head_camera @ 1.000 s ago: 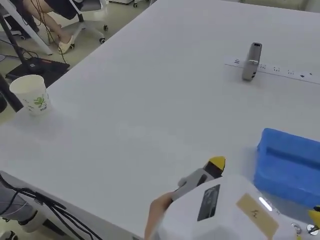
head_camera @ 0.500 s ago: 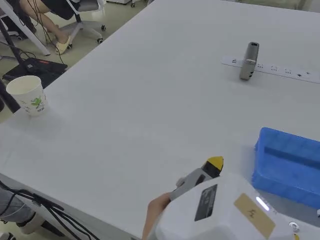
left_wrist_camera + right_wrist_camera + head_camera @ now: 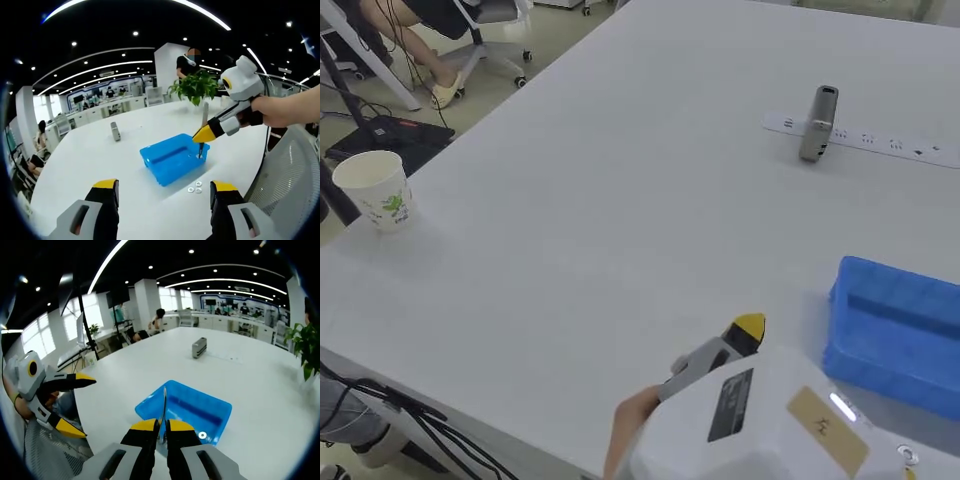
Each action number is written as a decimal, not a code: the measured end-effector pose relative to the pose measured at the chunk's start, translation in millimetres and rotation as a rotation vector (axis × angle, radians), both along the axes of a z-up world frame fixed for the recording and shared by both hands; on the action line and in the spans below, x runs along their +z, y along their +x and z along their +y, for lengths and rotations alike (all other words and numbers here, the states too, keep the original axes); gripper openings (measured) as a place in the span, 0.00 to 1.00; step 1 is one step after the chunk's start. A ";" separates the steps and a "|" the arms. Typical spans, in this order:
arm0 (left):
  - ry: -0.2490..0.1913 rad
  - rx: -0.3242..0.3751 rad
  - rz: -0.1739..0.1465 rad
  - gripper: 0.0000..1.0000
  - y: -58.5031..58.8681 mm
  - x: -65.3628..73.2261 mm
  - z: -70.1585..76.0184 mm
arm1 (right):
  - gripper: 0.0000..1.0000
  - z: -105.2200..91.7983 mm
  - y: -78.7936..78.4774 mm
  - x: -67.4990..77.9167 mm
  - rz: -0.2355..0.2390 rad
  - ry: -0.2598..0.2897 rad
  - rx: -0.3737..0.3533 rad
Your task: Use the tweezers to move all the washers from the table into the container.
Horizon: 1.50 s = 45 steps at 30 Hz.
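A blue container (image 3: 898, 322) stands on the white table (image 3: 620, 200), also seen as the container (image 3: 170, 159) and the container (image 3: 192, 407). Small washers (image 3: 195, 188) lie on the table just beside it, and one washer (image 3: 908, 456) lies near the bottom edge. My right gripper (image 3: 161, 426) is shut on thin metal tweezers (image 3: 164, 402), which point down over the container. From the left gripper view, that right gripper (image 3: 206, 134) holds the tweezers (image 3: 202, 142) upright above the container's right end. My left gripper (image 3: 165, 187) is open, short of the container, and is the left gripper (image 3: 752, 335) at the table's front.
A paper cup (image 3: 375, 188) stands near the table's left edge. A white power strip (image 3: 865, 138) with a grey device (image 3: 817, 122) on it lies at the back right. Cables (image 3: 410, 415) and a chair (image 3: 490, 30) are on the floor to the left.
The head view has shifted slightly. The yellow tip of the right gripper that showed at the lower right corner has left that view. The left gripper has barely moved.
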<state>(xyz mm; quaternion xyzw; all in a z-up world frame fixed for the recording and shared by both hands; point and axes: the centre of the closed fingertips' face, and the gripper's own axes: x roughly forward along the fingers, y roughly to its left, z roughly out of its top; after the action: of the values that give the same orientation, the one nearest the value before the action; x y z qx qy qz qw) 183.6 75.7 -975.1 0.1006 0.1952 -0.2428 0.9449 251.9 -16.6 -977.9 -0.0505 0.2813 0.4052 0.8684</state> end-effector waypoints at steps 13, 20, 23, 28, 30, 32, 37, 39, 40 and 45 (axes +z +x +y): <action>0.003 -0.002 0.001 0.74 0.3 -1.2 -1.0 | 0.03 2.6 17.4 1.3 -0.015 0.008 -0.007; 0.006 -0.008 0.005 0.73 0.1 -2.9 -2.3 | 0.03 0.6 32.7 -4.2 -0.012 0.005 -0.025; 0.005 -0.009 0.006 0.73 -0.1 -2.9 -2.4 | 0.03 -1.0 37.2 -7.8 -0.007 -0.001 -0.034; 0.004 -0.007 0.007 0.73 -0.6 -2.3 -1.3 | 0.03 -1.1 44.4 -13.2 -0.001 -0.010 -0.036; 0.004 -0.006 0.008 0.73 -0.7 -2.3 -0.9 | 0.03 -1.8 47.7 -15.8 0.006 -0.011 -0.042; 0.004 -0.006 0.008 0.73 -0.7 -2.3 -0.6 | 0.03 -2.9 50.9 -18.8 0.010 -0.013 -0.049; 0.004 -0.005 0.010 0.73 -1.0 -1.9 -0.1 | 0.03 -4.2 57.3 -26.0 0.029 -0.015 -0.060; 0.005 -0.005 0.011 0.73 -1.0 -2.0 0.0 | 0.03 -3.9 59.4 -28.7 0.030 -0.025 -0.060; 0.005 -0.005 0.011 0.73 -1.0 -2.0 0.0 | 0.03 -3.5 60.4 -30.3 0.034 -0.028 -0.059; 0.005 -0.004 0.023 0.73 -1.0 -3.8 0.6 | 0.03 -1.4 63.2 -37.3 0.043 -0.040 -0.052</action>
<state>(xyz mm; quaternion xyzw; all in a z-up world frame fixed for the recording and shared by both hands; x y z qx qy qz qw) 182.6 76.3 -978.9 0.1007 0.2063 -0.2453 0.9419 315.1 -18.0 -1015.2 -0.0518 0.3091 0.3776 0.8713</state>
